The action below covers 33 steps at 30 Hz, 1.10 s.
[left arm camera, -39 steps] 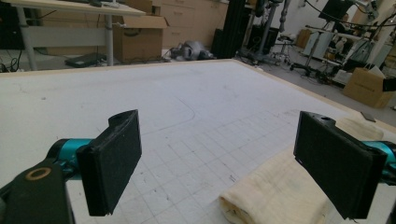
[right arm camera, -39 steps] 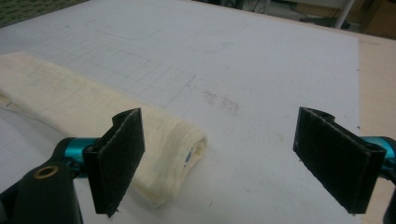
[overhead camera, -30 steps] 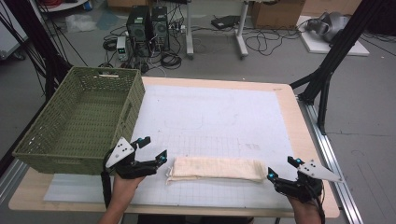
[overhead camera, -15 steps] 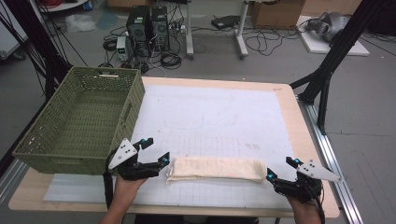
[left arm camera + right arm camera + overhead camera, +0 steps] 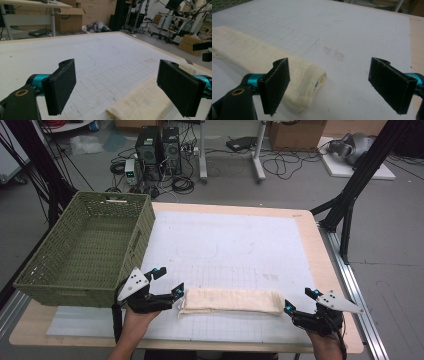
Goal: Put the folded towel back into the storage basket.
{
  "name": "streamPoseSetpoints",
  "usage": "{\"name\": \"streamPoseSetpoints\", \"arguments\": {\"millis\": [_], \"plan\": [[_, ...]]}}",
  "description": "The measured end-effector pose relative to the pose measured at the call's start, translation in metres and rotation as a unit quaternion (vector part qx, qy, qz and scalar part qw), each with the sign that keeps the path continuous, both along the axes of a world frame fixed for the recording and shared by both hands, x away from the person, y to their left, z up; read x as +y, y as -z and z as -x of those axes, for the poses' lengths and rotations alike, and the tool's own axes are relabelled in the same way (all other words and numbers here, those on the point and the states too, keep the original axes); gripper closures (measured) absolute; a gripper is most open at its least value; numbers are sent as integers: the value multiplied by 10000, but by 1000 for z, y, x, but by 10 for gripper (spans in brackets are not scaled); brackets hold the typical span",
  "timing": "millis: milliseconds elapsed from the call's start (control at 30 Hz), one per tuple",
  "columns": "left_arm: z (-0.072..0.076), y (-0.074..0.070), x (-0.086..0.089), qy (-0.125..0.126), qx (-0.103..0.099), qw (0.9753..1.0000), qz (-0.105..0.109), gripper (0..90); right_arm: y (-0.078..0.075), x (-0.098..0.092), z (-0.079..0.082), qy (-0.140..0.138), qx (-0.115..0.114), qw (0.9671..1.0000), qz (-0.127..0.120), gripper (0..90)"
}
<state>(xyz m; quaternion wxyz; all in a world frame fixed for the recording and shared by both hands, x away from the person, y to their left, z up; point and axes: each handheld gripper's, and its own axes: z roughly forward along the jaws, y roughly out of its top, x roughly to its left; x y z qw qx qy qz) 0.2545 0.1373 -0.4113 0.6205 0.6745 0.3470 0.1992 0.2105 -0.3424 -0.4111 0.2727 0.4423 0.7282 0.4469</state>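
Basket (image 5: 85,252) left of mat (image 5: 235,250), folded cloth (image 5: 230,300) on mat

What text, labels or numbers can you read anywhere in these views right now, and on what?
None can be read.
Folded cloth: no label legible.
White grid mat: faint lines and outlines, no words or numbers.
Green basket: no tag.
Cardboard boxes in the background: any print is too blurred.

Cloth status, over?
Left claw open at cloth's left end. Right claw open at right end. Cloth folded, flat on mat. Nothing between.
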Motion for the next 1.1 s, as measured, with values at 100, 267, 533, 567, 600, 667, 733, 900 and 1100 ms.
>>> {"name": "streamPoseSetpoints", "arguments": {"millis": [100, 267, 533, 567, 600, 667, 733, 900, 1100], "plan": [[0, 2, -3, 125, 157, 9996, -179, 217, -1, 1, 0, -30, -29, 10000, 16, 161], [-6, 10, -10, 134, 576, 9970, -496, 213, 0, 2, 0, -25, 10, 10000, 55, 160], [-15, 23, -25, 64, 1000, 9893, -1059, 247, 2, 0, 0, -25, 28, 10000, 59, 161], [-15, 23, -25, 64, 1000, 9893, -1059, 256, 2, 0, 0, -25, 28, 10000, 59, 161], [-16, 25, -29, 26, 1046, 9861, -1292, 261, 2, 0, 0, -28, 36, 10000, 70, 161], [-17, 27, -30, 35, 1074, 9849, -1357, 272, 3, 0, 0, -26, 51, 9999, 92, 161], [-18, 29, -32, 36, 1159, 9838, -1370, 282, 3, 0, -1, -34, 74, 9999, 98, 161], [-18, 32, -34, -22, 1292, 9792, -1563, 304, 3, 0, 0, -36, 76, 9999, 76, 161], [-17, 37, -39, 77, 1417, 9734, -1800, 332, 3, 0, 0, -50, 79, 9999, 82, 161]]}}
